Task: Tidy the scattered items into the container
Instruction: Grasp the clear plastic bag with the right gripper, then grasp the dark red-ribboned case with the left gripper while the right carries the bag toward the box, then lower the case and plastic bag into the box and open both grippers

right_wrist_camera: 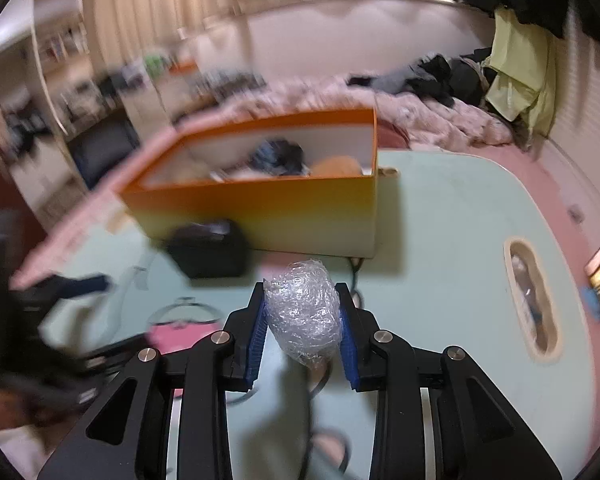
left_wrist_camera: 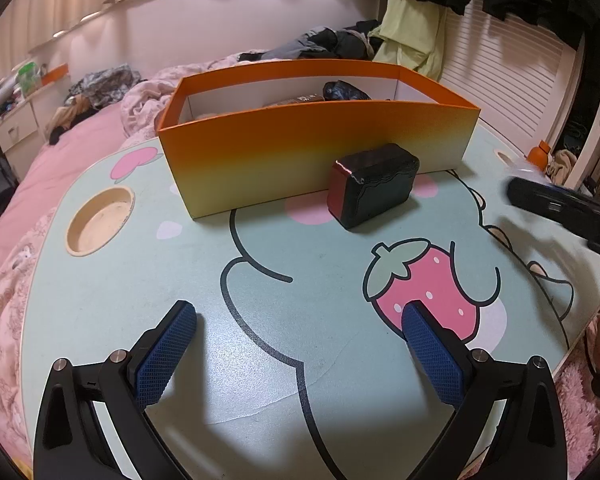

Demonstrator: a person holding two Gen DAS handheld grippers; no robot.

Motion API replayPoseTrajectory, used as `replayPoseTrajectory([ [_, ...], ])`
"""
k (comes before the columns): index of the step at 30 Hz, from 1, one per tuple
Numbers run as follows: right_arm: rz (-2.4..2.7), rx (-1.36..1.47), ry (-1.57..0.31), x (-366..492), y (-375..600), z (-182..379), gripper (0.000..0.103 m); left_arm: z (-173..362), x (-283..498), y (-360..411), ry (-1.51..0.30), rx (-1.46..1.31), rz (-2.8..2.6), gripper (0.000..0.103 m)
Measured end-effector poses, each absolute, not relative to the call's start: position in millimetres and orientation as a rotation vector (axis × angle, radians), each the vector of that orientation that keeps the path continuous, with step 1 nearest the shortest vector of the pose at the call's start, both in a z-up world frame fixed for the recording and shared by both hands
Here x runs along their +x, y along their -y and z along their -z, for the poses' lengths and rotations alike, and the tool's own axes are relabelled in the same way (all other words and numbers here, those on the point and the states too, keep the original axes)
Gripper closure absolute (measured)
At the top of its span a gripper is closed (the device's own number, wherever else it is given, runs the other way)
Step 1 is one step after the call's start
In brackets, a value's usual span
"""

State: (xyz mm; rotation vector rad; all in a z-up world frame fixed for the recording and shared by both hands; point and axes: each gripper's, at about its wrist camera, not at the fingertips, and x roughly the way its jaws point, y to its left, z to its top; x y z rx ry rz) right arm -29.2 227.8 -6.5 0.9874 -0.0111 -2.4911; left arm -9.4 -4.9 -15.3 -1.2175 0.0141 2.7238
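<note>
- The right gripper is clamping a crumpled ball of clear plastic wrap; both blue pads are pressing against its sides, and the ball is sitting lifted above the table.
- Just ahead of those jaws, slightly to their left, a dark rectangular box is lying on the table, blurred in this view.
- Right behind the dark box, the orange container is standing open-topped; a dark bundle and a tan item are showing inside it, too blurred to name.
- Off to the right of the right jaws, an oval cut-out is sitting in the tabletop.
- The left gripper is hovering with its jaws spread wide and nothing between them; its blue pads are standing well apart over the table's printed surface.
- The right-hand pad is overlapping a strawberry print.
- Further ahead of the left jaws, the dark rectangular box is resting just in front of the orange container's near wall, close to touching it.
- Ahead and left of the jaws, a round recess is sitting in the tabletop.
- At the far right edge, the right gripper is appearing as a blurred dark shape.
- Beyond the container, a bed with pink bedding is filling the background.
</note>
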Motion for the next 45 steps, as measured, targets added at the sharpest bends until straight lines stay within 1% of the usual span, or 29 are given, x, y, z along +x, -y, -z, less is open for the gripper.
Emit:
replayPoseTrajectory([
  [1, 2.499, 0.957, 0.054, -20, -237, 4, 0.070, 15, -10, 4, -0.008, -1.218, -2.724, 0.001],
  [4, 2.527, 0.917, 0.103, -9, -250, -4, 0.070, 4, -11, -6, 0.021, -1.190, -2.734, 0.001],
  [7, 2.554, 0.884, 0.156, -7, -260, -12, 0.070, -11, -17, -25, -0.023, -1.129, -2.718, 0.001],
  [8, 2.561, 0.873, 0.169, -7, -262, -14, 0.070, -18, -22, -34, -0.014, -1.102, -2.720, 0.001],
  [11, 2.559, 0.867, 0.186, -10, -262, -17, 0.070, -27, -43, -44, 0.057, -1.118, -2.712, 0.001],
  [15, 2.542, 0.884, 0.203, -9, -264, -12, 0.070, -17, -76, -52, 0.201, -1.219, -2.703, 0.001],
  [16, 2.541, 0.885, 0.206, -9, -264, -11, 0.070, -12, -81, -52, 0.227, -1.252, -2.711, 0.003],
  [18, 2.536, 0.891, 0.215, -8, -265, -10, 0.070, 0, -87, -53, 0.248, -1.298, -2.706, 0.014],
  [19, 2.534, 0.893, 0.220, -9, -265, -9, 0.070, 1, -85, -55, 0.207, -1.273, -2.740, 0.022],
  [20, 2.533, 0.893, 0.224, -8, -266, -8, 0.070, 1, -84, -54, 0.187, -1.275, -2.750, 0.041],
  [25, 2.533, 0.890, 0.221, -5, -266, -7, 0.070, -3, -68, -34, 0.251, -1.222, -2.662, 0.042],
  [28, 2.531, 0.889, 0.212, -6, -265, -8, 0.070, -8, -46, -15, 0.298, -1.141, -2.623, 0.042],
  [32, 2.504, 0.895, 0.211, -9, -257, -10, 0.070, -33, -35, 3, 0.272, -1.050, -2.672, 0.042],
  [35, 2.473, 0.872, 0.179, -15, -243, -22, 0.070, -59, -40, 11, 0.291, -0.967, -2.687, 0.042],
  [39, 2.472, 0.837, 0.105, -34, -219, -45, 0.070, -83, -61, 19, 0.228, -0.927, -2.741, 0.042],
  [45, 2.523, 0.867, 0.048, -89, -190, -66, 0.070, -94, -116, 30, 0.210, -0.997, -2.788, 0.042],
])
